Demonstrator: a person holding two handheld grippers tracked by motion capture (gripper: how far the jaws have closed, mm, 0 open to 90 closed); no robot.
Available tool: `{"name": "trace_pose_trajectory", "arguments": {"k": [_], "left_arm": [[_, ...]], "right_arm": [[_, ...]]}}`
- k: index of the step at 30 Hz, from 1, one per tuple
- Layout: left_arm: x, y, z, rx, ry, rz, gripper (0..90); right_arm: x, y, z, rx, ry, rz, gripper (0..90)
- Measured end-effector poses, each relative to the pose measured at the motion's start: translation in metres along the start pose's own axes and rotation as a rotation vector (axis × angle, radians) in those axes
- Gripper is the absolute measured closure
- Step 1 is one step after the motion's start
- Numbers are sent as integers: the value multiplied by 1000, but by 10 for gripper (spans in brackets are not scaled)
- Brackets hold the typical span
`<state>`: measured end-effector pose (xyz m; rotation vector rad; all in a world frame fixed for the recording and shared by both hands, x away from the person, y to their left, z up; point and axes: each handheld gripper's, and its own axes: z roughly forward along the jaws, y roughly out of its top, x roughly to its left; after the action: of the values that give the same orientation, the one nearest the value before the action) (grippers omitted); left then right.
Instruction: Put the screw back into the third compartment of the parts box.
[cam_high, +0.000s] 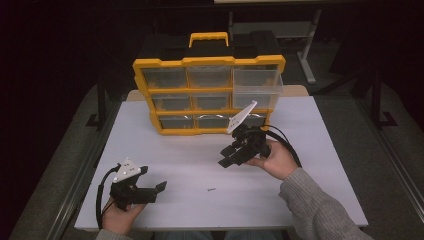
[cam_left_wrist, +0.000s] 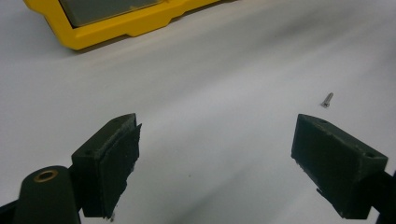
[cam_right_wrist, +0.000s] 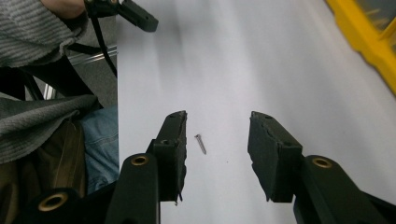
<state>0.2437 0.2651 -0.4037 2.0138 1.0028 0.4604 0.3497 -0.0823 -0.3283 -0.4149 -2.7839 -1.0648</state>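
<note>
small silver metal screw (cam_right_wrist: 200, 143) lies loose on white tabletop (cam_high: 190, 150), between both hands. right claw (cam_right_wrist: 216, 140) part open, empty, jaws straddling the screw from above, not touching. left claw (cam_left_wrist: 215, 144) wide open, empty, screw just beyond. yellow plastic drawer organiser (cam_high: 207, 95) behind.

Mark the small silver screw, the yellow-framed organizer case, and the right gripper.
small silver screw (cam_right_wrist: 201, 143): right gripper view, middle of its shank.
yellow-framed organizer case (cam_high: 209, 61): high view, top yellow frame bar.
right gripper (cam_right_wrist: 217, 140): right gripper view, midway between its fingertips.
</note>
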Motion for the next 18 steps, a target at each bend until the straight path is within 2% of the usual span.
{"name": "trace_pose_trajectory", "arguments": {"k": [10, 18], "left_arm": [[0, 0, 0, -2, 0, -1, 145], [0, 0, 0, -2, -1, -2, 144]], "right_arm": [[-1, -13, 28, 30, 11, 17, 550], [-1, -17, 45, 45, 6, -7, 545]]}}
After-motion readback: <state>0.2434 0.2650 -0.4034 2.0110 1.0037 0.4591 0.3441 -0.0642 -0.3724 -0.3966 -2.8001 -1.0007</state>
